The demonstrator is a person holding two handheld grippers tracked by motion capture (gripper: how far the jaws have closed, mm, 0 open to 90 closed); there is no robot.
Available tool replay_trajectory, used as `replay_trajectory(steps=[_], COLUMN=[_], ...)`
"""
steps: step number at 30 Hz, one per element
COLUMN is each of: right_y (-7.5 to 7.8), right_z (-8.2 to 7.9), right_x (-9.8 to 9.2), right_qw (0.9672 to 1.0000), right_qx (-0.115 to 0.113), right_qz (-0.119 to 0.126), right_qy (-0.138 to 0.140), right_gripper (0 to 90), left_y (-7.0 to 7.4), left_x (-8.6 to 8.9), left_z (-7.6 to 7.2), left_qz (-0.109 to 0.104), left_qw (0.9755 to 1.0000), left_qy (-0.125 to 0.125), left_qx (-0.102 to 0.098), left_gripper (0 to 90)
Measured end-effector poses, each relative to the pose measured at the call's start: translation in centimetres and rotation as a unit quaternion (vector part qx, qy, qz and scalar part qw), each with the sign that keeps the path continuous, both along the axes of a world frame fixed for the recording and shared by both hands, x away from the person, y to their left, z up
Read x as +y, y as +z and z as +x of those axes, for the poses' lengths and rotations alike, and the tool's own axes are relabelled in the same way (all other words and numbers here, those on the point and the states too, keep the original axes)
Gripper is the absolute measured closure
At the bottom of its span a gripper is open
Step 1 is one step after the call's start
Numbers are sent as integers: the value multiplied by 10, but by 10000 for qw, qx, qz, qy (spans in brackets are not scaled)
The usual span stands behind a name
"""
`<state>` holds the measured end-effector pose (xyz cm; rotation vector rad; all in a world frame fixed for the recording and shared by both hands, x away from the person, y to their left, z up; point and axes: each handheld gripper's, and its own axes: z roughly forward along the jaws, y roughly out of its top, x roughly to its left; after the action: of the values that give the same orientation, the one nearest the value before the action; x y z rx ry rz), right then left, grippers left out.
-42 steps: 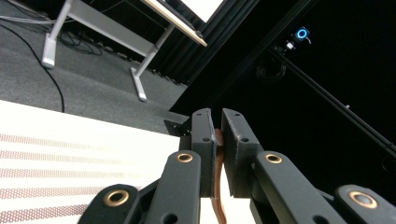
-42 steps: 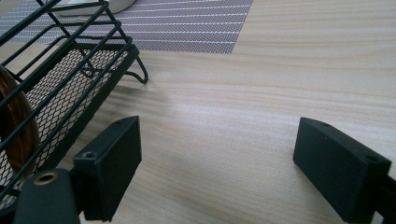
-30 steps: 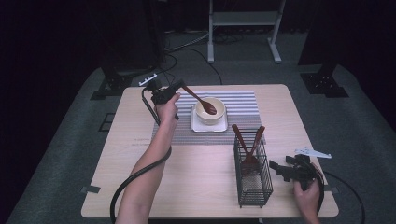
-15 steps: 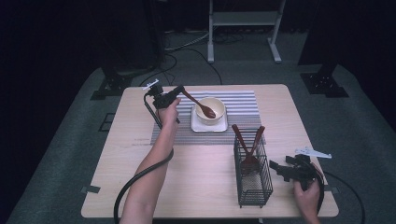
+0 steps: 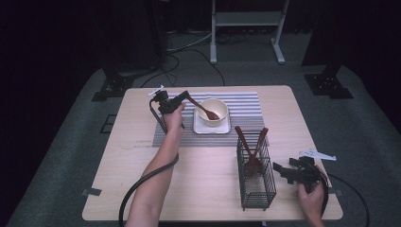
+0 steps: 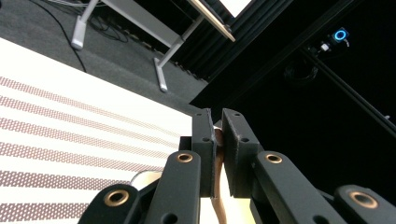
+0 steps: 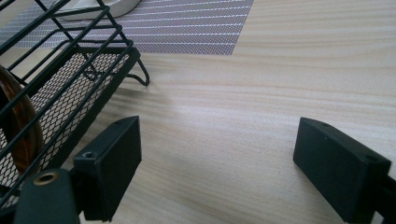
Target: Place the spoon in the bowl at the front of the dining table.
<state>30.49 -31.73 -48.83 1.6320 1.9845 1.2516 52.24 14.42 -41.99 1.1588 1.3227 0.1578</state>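
The wooden spoon (image 5: 204, 109) now dips lower than a second ago, its head resting in the white bowl (image 5: 215, 112) near the table's far edge, so you're close to letting go. Your left gripper (image 5: 182, 98) pinches its handle; your right gripper (image 5: 283, 171) rests spread and empty beside the wire basket (image 5: 256, 177)

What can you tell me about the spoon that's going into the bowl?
The spoon is dark reddish-brown and looks wooden, with a long slim handle and a rounded scoop. It lies tilted: the scoop end sits down inside the cream bowl, and the handle rises up and to the left over the rim. The left gripper is shut on the handle's upper end; in the left gripper view a brown strip of handle shows pinched between the two black jaws. Whether the scoop touches the bowl's bottom can't be told.
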Motion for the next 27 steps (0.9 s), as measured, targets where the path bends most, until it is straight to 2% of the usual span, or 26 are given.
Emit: replay_trajectory(steps=[11,17,27], right_y=[0,0,0], right_z=[0,0,0], right_x=[0,0,0], right_qw=[10000,10000,10000], right_qx=[2,7,9], right_qz=[18,33,33], right_qy=[6,4,2], right_gripper=[140,140,140], left_y=[-8,-13,-15], left_x=[5,9,12], left_z=[2,2,3], left_qz=[-104,-76,-104], left_qw=[9999,9997,9997], left_qy=[105,171,135], left_qx=[75,140,151], left_gripper=[841,837,799])
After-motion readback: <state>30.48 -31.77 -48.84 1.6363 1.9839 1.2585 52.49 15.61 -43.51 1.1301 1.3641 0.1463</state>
